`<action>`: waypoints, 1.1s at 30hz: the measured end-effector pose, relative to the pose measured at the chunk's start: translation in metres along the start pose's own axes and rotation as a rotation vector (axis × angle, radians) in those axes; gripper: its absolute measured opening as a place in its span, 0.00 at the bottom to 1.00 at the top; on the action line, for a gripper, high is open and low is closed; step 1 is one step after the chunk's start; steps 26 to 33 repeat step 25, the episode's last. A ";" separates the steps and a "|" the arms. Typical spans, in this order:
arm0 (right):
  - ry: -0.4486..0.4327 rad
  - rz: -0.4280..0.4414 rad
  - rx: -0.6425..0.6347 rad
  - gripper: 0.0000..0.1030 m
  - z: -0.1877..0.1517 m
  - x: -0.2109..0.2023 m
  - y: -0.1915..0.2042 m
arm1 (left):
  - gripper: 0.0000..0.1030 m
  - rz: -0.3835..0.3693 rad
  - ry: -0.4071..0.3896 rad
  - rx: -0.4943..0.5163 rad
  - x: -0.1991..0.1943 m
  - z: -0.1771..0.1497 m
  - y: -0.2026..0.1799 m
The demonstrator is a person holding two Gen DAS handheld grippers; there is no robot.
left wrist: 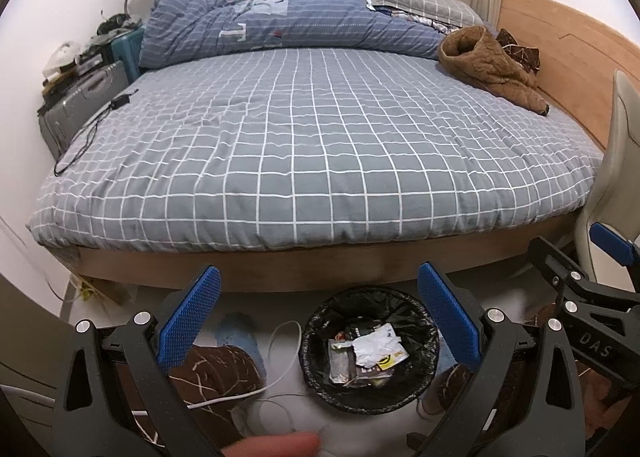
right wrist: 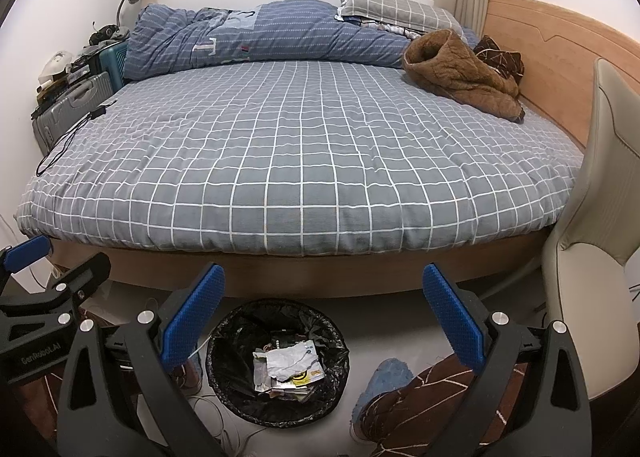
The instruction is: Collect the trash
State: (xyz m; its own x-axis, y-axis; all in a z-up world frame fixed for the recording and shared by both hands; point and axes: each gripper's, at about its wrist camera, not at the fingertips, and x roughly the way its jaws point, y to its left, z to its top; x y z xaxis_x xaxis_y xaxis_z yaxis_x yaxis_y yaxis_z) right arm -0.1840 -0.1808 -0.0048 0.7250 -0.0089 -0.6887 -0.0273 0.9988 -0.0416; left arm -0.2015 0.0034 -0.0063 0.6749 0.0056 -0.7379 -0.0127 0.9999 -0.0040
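Between the fingers of the left gripper (left wrist: 320, 313), spread wide and holding nothing: lined bin (left wrist: 370, 349), crumpled wrappers (left wrist: 370, 353) inside. Right gripper (right wrist: 324, 317): likewise wide, empty. Bed (left wrist: 312, 137): no litter visible. Step, by judgement: deposit done; next, locate any remaining trash.

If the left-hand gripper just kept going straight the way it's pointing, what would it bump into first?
Probably the bed: the open left gripper looks out over the trash bin, which sits below its line, toward the checked cover. Nothing seems to lie between, though depth is hard to judge.
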 end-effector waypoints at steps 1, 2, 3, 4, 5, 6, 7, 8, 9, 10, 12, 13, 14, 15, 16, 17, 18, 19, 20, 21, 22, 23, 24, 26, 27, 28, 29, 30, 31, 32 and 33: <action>0.001 0.000 0.000 0.92 0.000 0.000 0.000 | 0.94 -0.005 0.000 -0.005 0.000 0.000 0.001; 0.001 0.000 0.000 0.93 0.001 0.001 -0.001 | 0.94 -0.007 -0.001 -0.004 0.000 0.000 -0.001; 0.002 0.001 0.000 0.93 0.001 0.001 -0.001 | 0.94 -0.007 0.000 0.000 0.000 -0.001 -0.002; 0.002 0.001 0.000 0.92 0.001 0.001 -0.001 | 0.94 -0.009 0.002 -0.001 0.000 -0.001 -0.002; 0.001 0.000 -0.001 0.92 0.001 0.001 -0.001 | 0.94 -0.017 0.000 -0.005 0.000 -0.001 -0.002; 0.001 0.000 0.000 0.93 0.001 0.001 0.000 | 0.94 -0.020 0.000 -0.006 -0.001 -0.001 -0.002; 0.002 0.000 0.000 0.92 0.001 0.001 0.000 | 0.94 -0.018 -0.001 -0.004 0.000 -0.001 -0.003; 0.002 0.001 0.000 0.93 0.001 0.001 0.000 | 0.94 -0.015 -0.001 -0.005 0.000 -0.001 -0.003; 0.002 0.000 -0.001 0.93 0.000 0.001 0.000 | 0.94 -0.013 0.001 -0.009 0.000 -0.001 -0.002; 0.002 0.000 -0.002 0.92 0.000 0.002 0.000 | 0.94 -0.013 0.001 -0.012 0.000 -0.001 -0.002; 0.003 0.001 -0.004 0.93 0.000 0.003 -0.001 | 0.94 -0.021 0.006 -0.016 0.001 -0.001 -0.002; 0.003 0.001 -0.004 0.93 0.000 0.003 -0.001 | 0.94 -0.020 0.005 -0.019 0.001 -0.001 -0.001; 0.003 0.000 -0.005 0.93 0.000 0.003 -0.001 | 0.94 -0.021 0.003 -0.019 0.000 -0.002 -0.001; 0.002 0.000 -0.004 0.93 0.000 0.003 -0.001 | 0.94 -0.023 0.004 -0.017 0.000 -0.002 -0.001; 0.003 0.000 -0.004 0.92 0.000 0.003 -0.001 | 0.94 -0.021 0.005 -0.017 0.000 -0.002 -0.001; 0.003 0.000 -0.003 0.93 0.000 0.003 -0.001 | 0.94 -0.022 0.006 -0.019 0.001 -0.002 0.000; 0.003 0.000 -0.003 0.93 0.000 0.003 -0.001 | 0.94 -0.022 0.008 -0.021 0.001 -0.002 0.000; 0.003 0.000 -0.004 0.93 0.000 0.003 -0.001 | 0.94 -0.023 0.011 -0.021 0.001 -0.001 0.000; 0.003 0.000 -0.004 0.93 0.000 0.003 -0.001 | 0.94 -0.027 0.012 -0.021 0.001 -0.001 -0.001; 0.003 0.000 -0.004 0.93 0.000 0.003 -0.001 | 0.94 -0.036 0.012 -0.024 0.001 -0.002 0.000; 0.003 0.000 -0.004 0.93 0.000 0.003 -0.001 | 0.94 -0.043 0.014 -0.027 0.001 -0.002 0.000; 0.003 0.000 -0.003 0.93 0.000 0.003 -0.001 | 0.94 -0.046 0.016 -0.029 0.002 -0.002 0.000; 0.003 0.001 -0.004 0.93 0.000 0.003 -0.001 | 0.94 -0.050 0.017 -0.030 0.002 -0.002 0.000; 0.002 0.001 -0.004 0.92 0.000 0.003 -0.001 | 0.94 -0.052 0.019 -0.030 0.002 -0.002 0.000; 0.002 0.001 -0.004 0.92 0.000 0.003 -0.001 | 0.94 -0.052 0.019 -0.030 0.002 -0.002 0.000; 0.002 0.001 -0.004 0.92 0.000 0.003 -0.001 | 0.94 -0.052 0.019 -0.030 0.002 -0.002 0.000; 0.002 0.001 -0.004 0.92 0.000 0.003 -0.001 | 0.94 -0.052 0.019 -0.030 0.002 -0.002 0.000; 0.002 0.001 -0.004 0.92 0.000 0.003 -0.001 | 0.94 -0.052 0.019 -0.030 0.002 -0.002 0.000; 0.002 0.001 -0.004 0.92 0.000 0.003 -0.001 | 0.94 -0.052 0.019 -0.030 0.002 -0.002 0.000; 0.002 0.001 -0.004 0.92 0.000 0.003 -0.001 | 0.94 -0.052 0.019 -0.030 0.002 -0.002 0.000; 0.002 0.001 -0.004 0.92 0.000 0.003 -0.001 | 0.94 -0.052 0.019 -0.030 0.002 -0.002 0.000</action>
